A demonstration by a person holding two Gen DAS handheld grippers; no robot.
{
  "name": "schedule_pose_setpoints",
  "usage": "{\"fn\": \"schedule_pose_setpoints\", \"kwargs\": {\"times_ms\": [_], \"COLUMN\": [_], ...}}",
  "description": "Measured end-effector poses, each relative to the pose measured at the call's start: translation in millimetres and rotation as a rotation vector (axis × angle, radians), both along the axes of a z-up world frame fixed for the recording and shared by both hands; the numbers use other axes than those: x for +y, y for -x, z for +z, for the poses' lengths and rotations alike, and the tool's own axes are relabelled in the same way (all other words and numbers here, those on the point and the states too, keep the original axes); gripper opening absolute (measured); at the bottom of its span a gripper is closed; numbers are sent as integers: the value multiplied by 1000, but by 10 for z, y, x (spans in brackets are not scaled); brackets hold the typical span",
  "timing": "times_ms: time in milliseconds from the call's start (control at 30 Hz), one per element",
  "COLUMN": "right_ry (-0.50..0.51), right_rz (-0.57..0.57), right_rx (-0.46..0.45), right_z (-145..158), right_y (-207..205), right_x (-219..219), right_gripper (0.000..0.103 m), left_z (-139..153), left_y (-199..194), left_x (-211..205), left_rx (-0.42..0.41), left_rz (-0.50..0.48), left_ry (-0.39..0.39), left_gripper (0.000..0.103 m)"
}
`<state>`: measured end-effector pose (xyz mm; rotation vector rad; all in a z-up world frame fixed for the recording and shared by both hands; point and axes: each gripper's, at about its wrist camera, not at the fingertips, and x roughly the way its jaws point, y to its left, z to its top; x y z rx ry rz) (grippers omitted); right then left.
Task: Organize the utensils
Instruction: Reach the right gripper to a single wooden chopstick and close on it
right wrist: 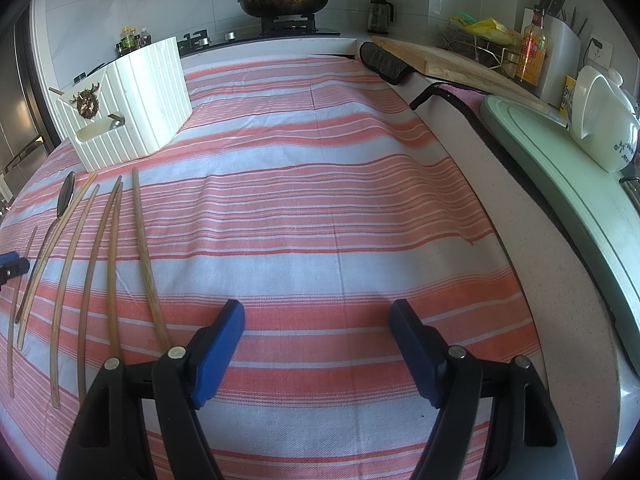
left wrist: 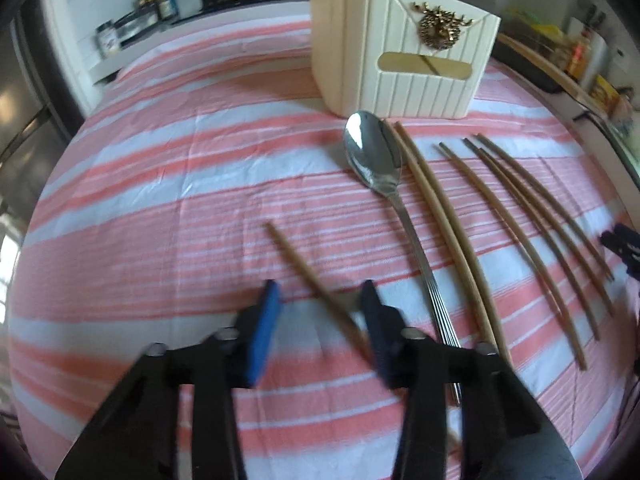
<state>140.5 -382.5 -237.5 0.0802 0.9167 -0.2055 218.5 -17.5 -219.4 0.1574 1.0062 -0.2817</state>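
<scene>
Left wrist: I'm straddling 1 chopstick with spread jaws; I'm centring it before pinching, then aiming for the box. Right gripper is idling, spread.

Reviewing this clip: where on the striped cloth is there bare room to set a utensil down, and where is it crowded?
Free: the wide stretch ahead of the right gripper, between the chopsticks and the cloth's right edge, and the patch left of the white holder. Crowded: below the holder, where spoon and chopsticks lie side by side near the left gripper.
</scene>
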Motion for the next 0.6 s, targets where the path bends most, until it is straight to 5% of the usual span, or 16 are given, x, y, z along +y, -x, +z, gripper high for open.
{"fn": "schedule_pose_setpoints", "kwargs": {"times_ms": [67, 233, 300, 367, 433, 600], "right_ry": [0, -2, -13, -58, -102, -96], "right_rz": [0, 0, 3, 11, 26, 175], "right_rx": [0, -1, -5, -26, -43, -20], "right_z": [0, 2, 8, 48, 139, 316], "right_y": [0, 1, 4, 35, 67, 15], "right_x": [-2, -6, -17, -60, -71, 154], "right_gripper": [77, 77, 77, 77, 77, 77], "left_z": [4, 30, 66, 102, 157, 170], "left_y": [-73, -199, -166, -100, -5, 232], "left_x": [7, 33, 37, 41, 38, -46], "left_rx": [-6, -4, 3, 4, -12, -19], "left_rz": [-24, -45, -27, -6, 22, 31], "left_ry": [-3, 6, 17, 37, 57, 49], "left_gripper": [22, 23, 35, 65, 77, 79]}}
